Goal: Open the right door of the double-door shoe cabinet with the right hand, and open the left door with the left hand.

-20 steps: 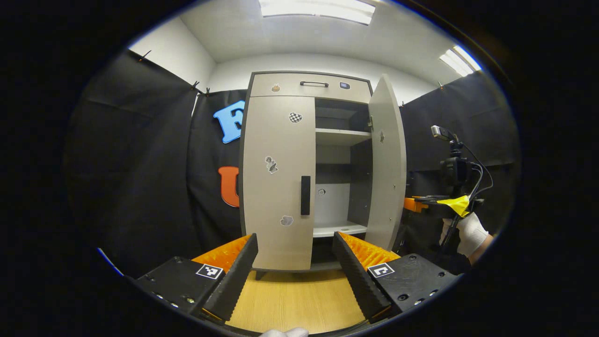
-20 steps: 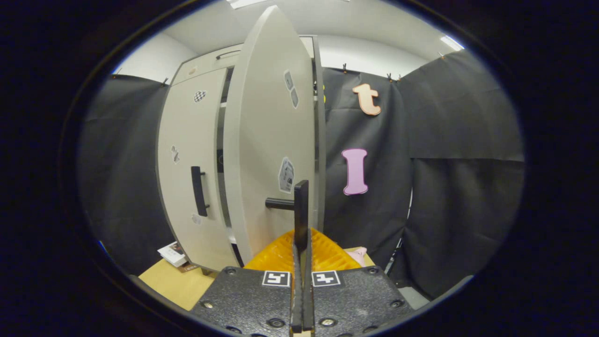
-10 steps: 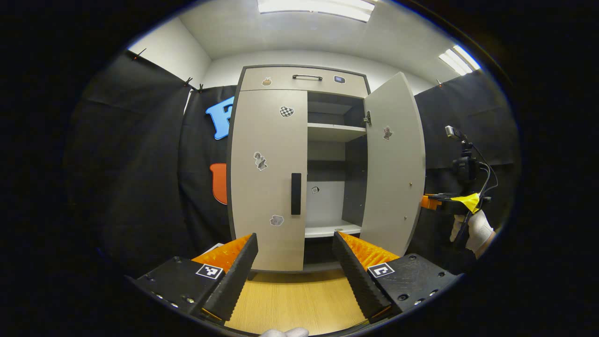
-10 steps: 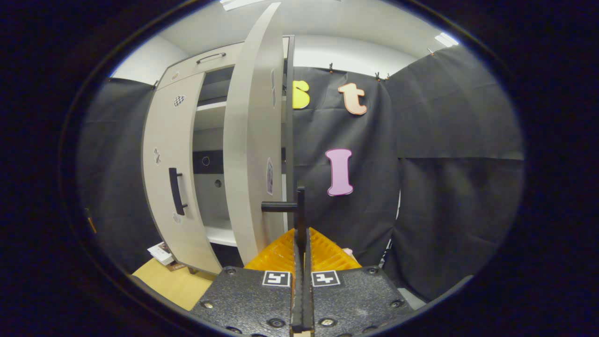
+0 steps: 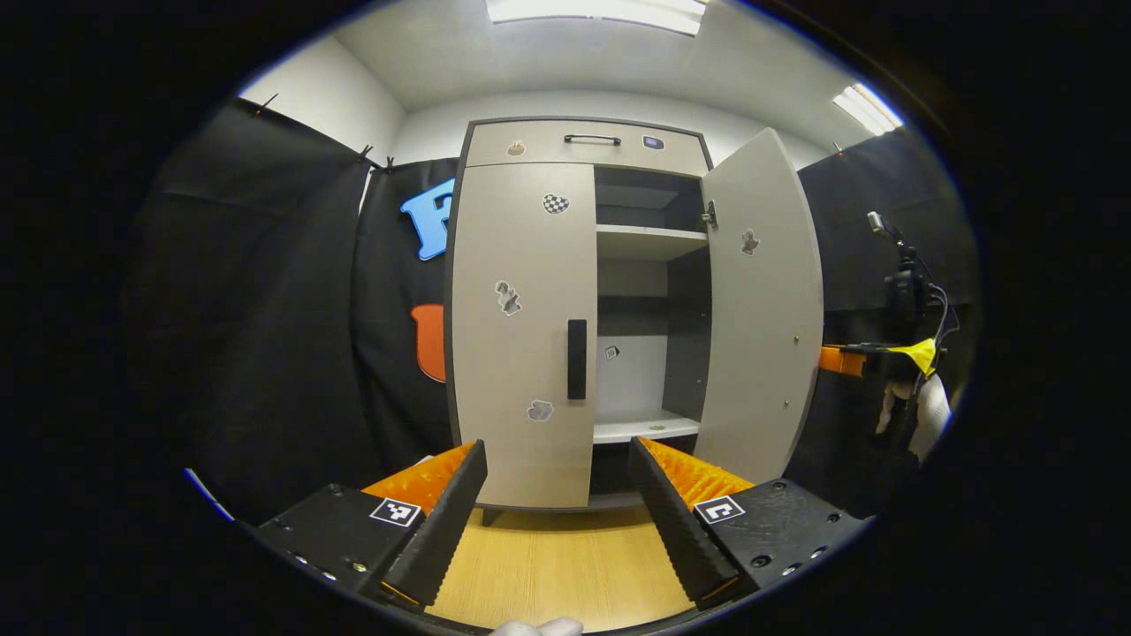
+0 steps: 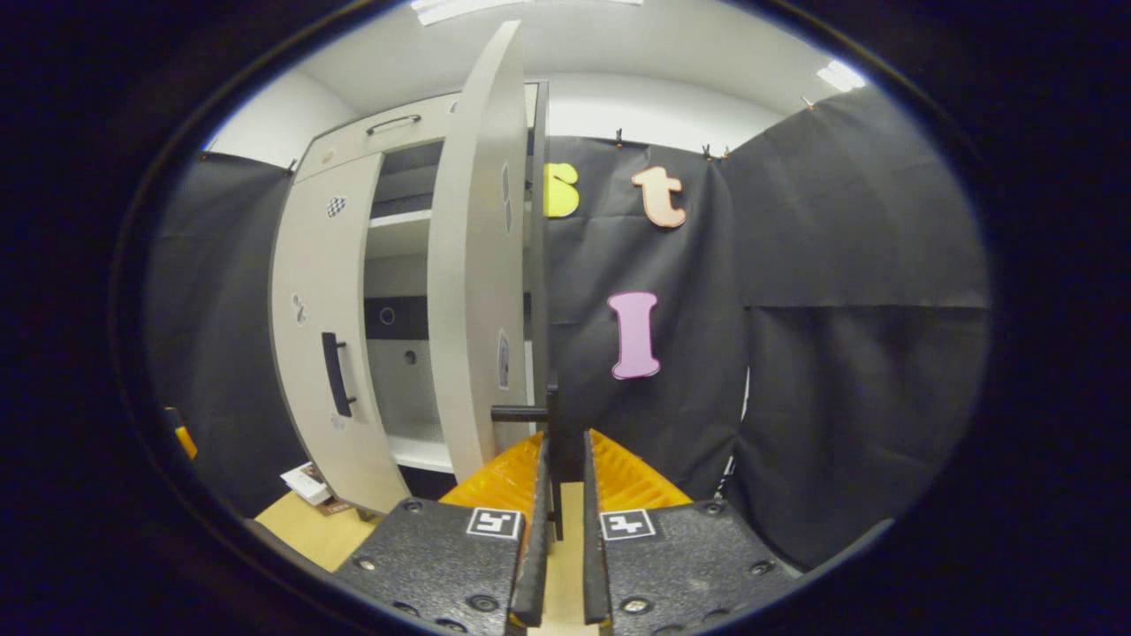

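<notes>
The grey shoe cabinet [image 5: 588, 141] stands ahead in the left gripper view. Its left door [image 5: 521, 327] is closed, with a black bar handle [image 5: 576, 359]. Its right door [image 5: 760, 309] is swung wide open. My left gripper [image 5: 557, 495] is open and holds nothing, well short of the left door. In the right gripper view the right door [image 6: 473, 291] is edge-on, and its black handle [image 6: 521, 412] lies in the narrow gap of my right gripper [image 6: 563, 459], whose fingers have parted. A gloved hand [image 5: 919, 415] holds that gripper beyond the open door.
Inside the cabinet are pale shelves [image 5: 645, 240] and a top drawer above. The cabinet stands on a wooden floor [image 5: 557, 565]. A camera on a stand [image 5: 901, 291] rises at the right. A small box [image 6: 309, 481] lies by the cabinet's foot.
The right door has swung further open. My right gripper's fingers, shut on the door handle before, have now parted. The left gripper has stayed open at about the same distance.
</notes>
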Tool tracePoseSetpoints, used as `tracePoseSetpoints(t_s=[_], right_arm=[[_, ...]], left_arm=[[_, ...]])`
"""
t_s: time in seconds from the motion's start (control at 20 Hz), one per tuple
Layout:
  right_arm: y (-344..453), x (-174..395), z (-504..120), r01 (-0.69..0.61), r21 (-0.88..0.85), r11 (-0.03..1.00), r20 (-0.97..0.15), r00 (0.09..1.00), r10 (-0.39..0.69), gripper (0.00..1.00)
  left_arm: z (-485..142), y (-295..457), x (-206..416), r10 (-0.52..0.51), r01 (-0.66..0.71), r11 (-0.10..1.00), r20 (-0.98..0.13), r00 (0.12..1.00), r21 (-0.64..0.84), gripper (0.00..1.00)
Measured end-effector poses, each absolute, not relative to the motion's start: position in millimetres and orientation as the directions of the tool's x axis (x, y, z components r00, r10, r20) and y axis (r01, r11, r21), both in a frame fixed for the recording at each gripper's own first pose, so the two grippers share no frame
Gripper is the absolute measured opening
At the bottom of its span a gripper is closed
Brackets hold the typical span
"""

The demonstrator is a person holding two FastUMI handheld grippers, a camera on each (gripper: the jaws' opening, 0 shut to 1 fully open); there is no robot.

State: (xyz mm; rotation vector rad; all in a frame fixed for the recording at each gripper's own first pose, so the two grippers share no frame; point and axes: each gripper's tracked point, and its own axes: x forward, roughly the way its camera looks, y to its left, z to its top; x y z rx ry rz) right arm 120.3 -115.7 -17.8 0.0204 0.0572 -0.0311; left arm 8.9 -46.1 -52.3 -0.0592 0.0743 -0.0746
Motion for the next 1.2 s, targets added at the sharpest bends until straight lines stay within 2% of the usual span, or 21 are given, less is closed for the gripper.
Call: tracePoseSetpoints(t_s=[0.05, 0.1, 0.15, 0.2, 0.35, 0.45, 0.75, 1.0, 1.2], right_arm=[[-118.3, 111.9, -12.7, 0.050, 0.009, 0.999, -0.050, 0.997, -0.050, 0.33], [-120.3, 102.6, -7.2, 0.066, 0.003, 0.998, -0.044, 0.997, -0.066, 0.36], [-116.6, 93.2, -0.7, 0.063, 0.008, 0.998, -0.034, 0.997, -0.063, 0.55], [-113.1, 85.7, 4.4, 0.064, 0.021, 0.998, -0.025, 0.998, -0.063, 0.64], [-101.3, 59.7, 11.3, 0.052, 0.040, 0.998, -0.002, 0.999, -0.052, 0.84], [-84.4, 45.0, 7.5, 0.026, 0.036, 0.999, 0.003, 1.000, -0.027, 0.91], [-25.1, 13.4, -22.7, -0.073, 0.040, 0.996, -0.024, 0.997, 0.074, 0.97], [15.2, -0.8, -42.1, -0.140, 0.064, 0.988, -0.067, 0.987, 0.145, 0.97], [17.9, -0.3, -42.4, -0.132, 0.038, 0.991, -0.069, 0.989, 0.134, 0.97]], left_arm=[[-53.4, -41.6, 8.9, -0.067, 0.063, 0.996, -0.074, 0.995, -0.058, 0.96], [-55.0, -36.5, 9.0, -0.059, 0.055, 0.997, -0.077, 0.995, -0.056, 0.96], [-54.4, -32.3, 10.2, -0.051, 0.047, 0.997, -0.074, 0.996, -0.053, 0.96], [-54.7, -27.7, 11.2, -0.044, 0.041, 0.998, -0.075, 0.996, -0.048, 0.96], [-56.1, -14.3, 17.4, -0.021, 0.020, 1.000, -0.077, 0.997, -0.019, 0.96], [-54.6, -8.5, 24.4, -0.013, 0.012, 1.000, -0.073, 0.997, -0.020, 0.96], [-49.8, -10.0, 60.3, -0.018, 0.016, 0.999, -0.053, 0.998, -0.032, 0.96], [-46.8, -26.5, 114.5, -0.041, 0.040, 0.999, -0.031, 0.999, -0.037, 0.96], [-48.8, -44.8, 164.1, -0.055, 0.054, 0.998, -0.026, 0.998, -0.029, 0.96]])
